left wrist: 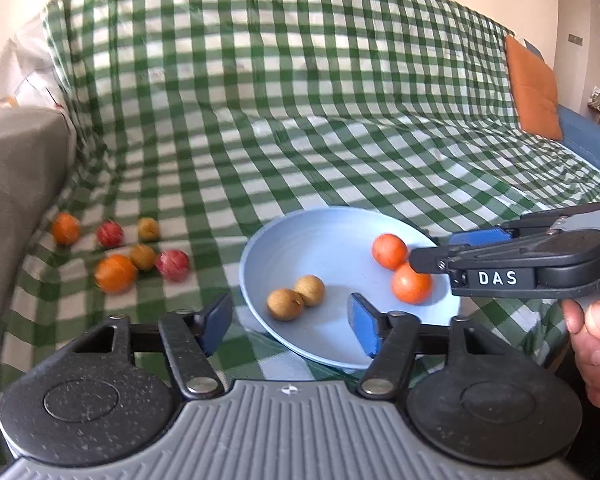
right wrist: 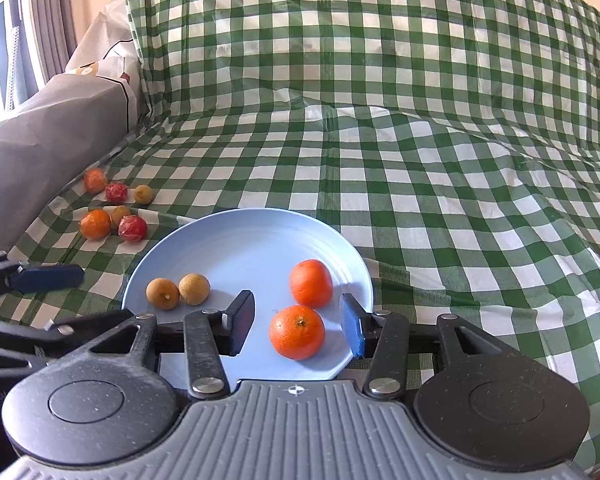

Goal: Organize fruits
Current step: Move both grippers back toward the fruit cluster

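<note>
The left wrist view is showing what the right one is missing: the right tool (left wrist: 432,252) from the side, reaching in over the right rim of the blue plate (left wrist: 324,236) with a bare hand (left wrist: 596,336) gripping its handle, plus an orange cushion (left wrist: 534,88) leaning at the far right end of the sofa. The right wrist view, in turn, is catching the left tool (right wrist: 48,278) poking in from the left edge, and a curtain (right wrist: 40,20) hanging in the top left corner. In its own view the right tool (right wrist: 296,328) is standing spread, its jaws flanking the nearer orange (right wrist: 297,332) without touching it; the second orange (right wrist: 311,283) is sitting just beyond, and two small brown fruits (right wrist: 178,291) are lying side by side (touching, it seems) near the plate's left rim. The left tool (left wrist: 290,320) is also standing spread and empty, hovering over the plate's near edge with the brown fruits (left wrist: 296,298) just ahead between its fingers. Six loose fruits (left wrist: 120,250), orange, red and brown, are lying in a cluster on the seat's left end, beside a grey cover (left wrist: 16,184). Everything is resting on a green checked cloth (right wrist: 420,160) draped over the sofa's seat and back, with a beige wall (left wrist: 576,0) behind.
</note>
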Motion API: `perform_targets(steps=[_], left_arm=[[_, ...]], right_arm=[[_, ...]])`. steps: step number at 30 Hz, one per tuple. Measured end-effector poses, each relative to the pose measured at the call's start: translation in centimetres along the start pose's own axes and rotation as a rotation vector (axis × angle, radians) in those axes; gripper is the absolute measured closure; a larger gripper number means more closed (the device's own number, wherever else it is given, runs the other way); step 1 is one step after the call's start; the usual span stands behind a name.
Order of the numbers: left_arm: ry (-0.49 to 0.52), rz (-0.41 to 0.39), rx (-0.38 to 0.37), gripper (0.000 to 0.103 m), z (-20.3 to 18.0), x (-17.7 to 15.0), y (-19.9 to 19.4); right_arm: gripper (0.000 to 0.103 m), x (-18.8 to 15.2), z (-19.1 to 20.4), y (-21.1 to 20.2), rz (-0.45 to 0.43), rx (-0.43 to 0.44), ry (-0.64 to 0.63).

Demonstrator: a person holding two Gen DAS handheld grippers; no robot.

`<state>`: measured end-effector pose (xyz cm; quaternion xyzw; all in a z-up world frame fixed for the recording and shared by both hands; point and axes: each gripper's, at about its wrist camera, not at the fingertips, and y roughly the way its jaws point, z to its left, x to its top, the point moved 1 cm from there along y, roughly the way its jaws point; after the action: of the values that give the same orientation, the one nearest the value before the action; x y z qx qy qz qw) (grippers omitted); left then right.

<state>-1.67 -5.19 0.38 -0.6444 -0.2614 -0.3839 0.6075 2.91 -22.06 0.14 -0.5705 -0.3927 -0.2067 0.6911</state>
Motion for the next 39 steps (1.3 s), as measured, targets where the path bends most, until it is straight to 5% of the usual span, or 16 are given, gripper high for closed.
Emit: perform_targets(steps=[7,15,19,25,39], left_arm=[[-0.026,0.025,-0.012,0.073,2.1,1.5,-1.0],[0.176,-0.045,0.073,0.073,6.8,5.5,-1.4],[0.059,0.010,0.095,0.073,10.4,4.3,0.3],[-0.209,-0.099,0.158,0.073,14.4,4.6,-0.9],[-0.265,-0.063,0.140,0.073,16.0,4.6,0.6]], right_arm=[[0.054,0.3,-0.4,-0.7,-0.028,0.013,0.021],[0.054,0.9,-0.5,-1.5,-0.062,0.049,0.045],[0.057,1.3,-0.7,-1.5,-0.067,0.060,0.075],[0.068,2.3,-0.2,-1.4,-0.081,0.110,0.109],[0.068,4.8,6.7,1.0,-0.060,0.216,0.007]])
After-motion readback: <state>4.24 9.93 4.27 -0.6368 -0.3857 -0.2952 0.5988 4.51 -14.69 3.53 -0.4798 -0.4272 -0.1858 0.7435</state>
